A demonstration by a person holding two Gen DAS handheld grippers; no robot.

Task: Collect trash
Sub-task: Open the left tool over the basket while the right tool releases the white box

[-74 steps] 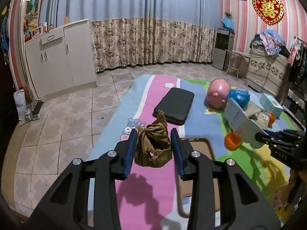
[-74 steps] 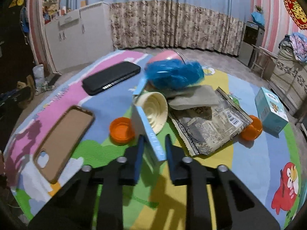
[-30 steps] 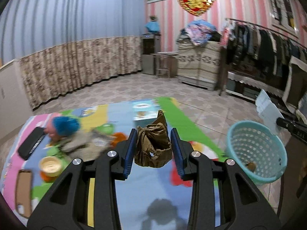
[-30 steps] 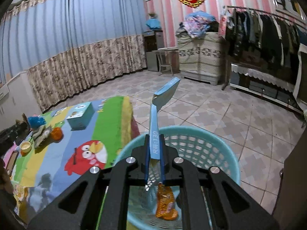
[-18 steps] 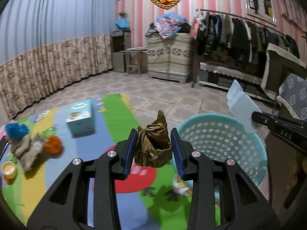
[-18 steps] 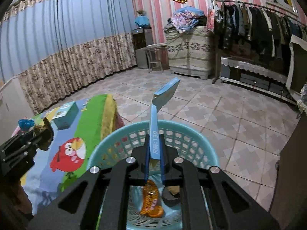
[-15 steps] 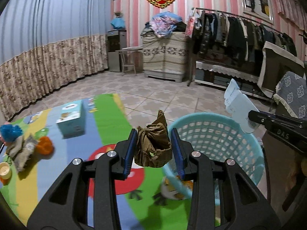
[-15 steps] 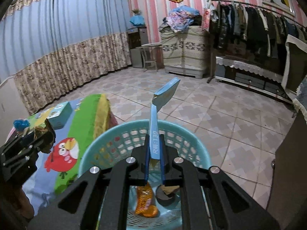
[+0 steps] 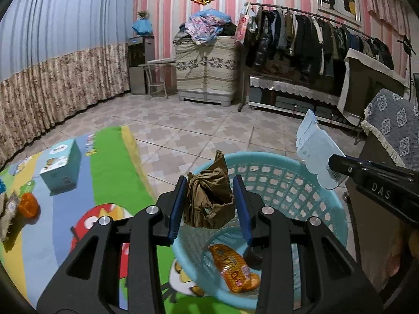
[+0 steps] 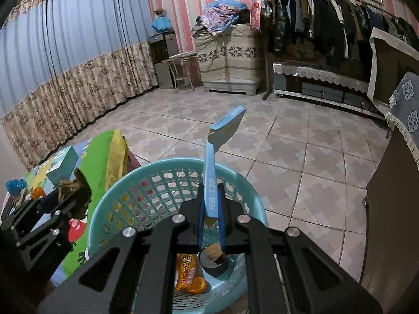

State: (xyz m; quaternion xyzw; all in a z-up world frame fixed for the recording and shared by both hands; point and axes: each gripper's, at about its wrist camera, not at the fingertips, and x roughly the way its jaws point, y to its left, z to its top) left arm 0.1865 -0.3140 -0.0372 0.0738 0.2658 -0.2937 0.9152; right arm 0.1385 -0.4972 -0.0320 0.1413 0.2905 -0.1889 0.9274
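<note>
A teal laundry basket [image 9: 337,209] at lower centre holds an orange snack wrapper [image 9: 234,272]; a teal box [image 9: 61,166] sits on the play mat at left. Tilted down over the rim, the left gripper [image 9: 210,204] clenches a crumpled brown paper bag [image 9: 209,198]. The right gripper [image 10: 210,222] pinches a flattened blue carton [image 10: 214,164].

Basket [image 9: 309,183]: perforated turquoise plastic, smooth, slight sheen. Brown bag [image 9: 209,198]: crumpled matt paper. Blue box [image 10: 212,180]: flattened smooth card. Orange wrapper [image 9: 233,269]: glossy film. Floor [image 10: 301,157]: glazed tile. Play mat [image 9: 104,172]: smooth printed surface.
</note>
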